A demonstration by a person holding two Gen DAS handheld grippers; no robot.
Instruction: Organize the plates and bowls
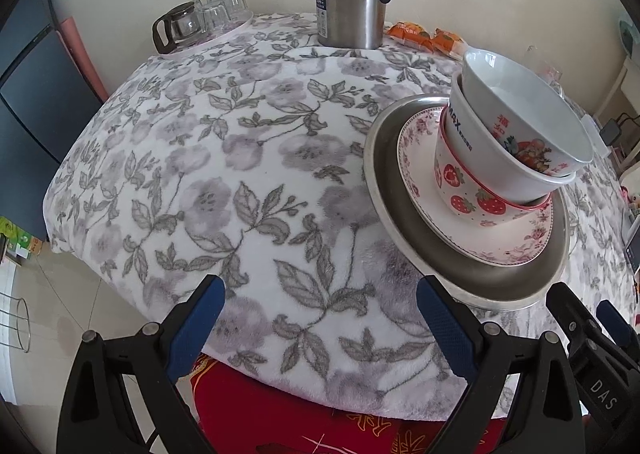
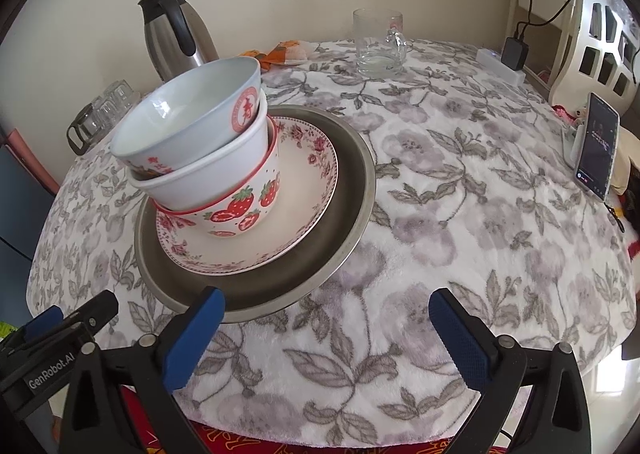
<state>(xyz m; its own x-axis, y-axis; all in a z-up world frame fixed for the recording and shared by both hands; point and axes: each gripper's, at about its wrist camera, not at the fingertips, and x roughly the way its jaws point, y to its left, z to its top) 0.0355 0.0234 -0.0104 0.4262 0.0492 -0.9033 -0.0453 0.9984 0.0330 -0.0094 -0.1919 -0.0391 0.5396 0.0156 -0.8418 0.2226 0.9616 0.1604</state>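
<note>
Now both my tongs hang spread and empty over the near edge of the bench: the left tongs (image 1: 320, 326) have the stack ahead to their right, the right tongs (image 2: 326, 330) have it ahead to their left, and it sits between them. On the steel tray (image 2: 352, 190) lies the floral plate (image 2: 304, 190), which carries the strawberry bowl (image 2: 244, 210), holding the plain white bowl (image 2: 224, 170), holding the red-character bowl (image 2: 192, 114), tilted. Neither hand looks clearly nearer to me.

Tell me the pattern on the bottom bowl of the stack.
Red strawberries on white, on the bottom bowl; clearest in the right wrist view.
</note>
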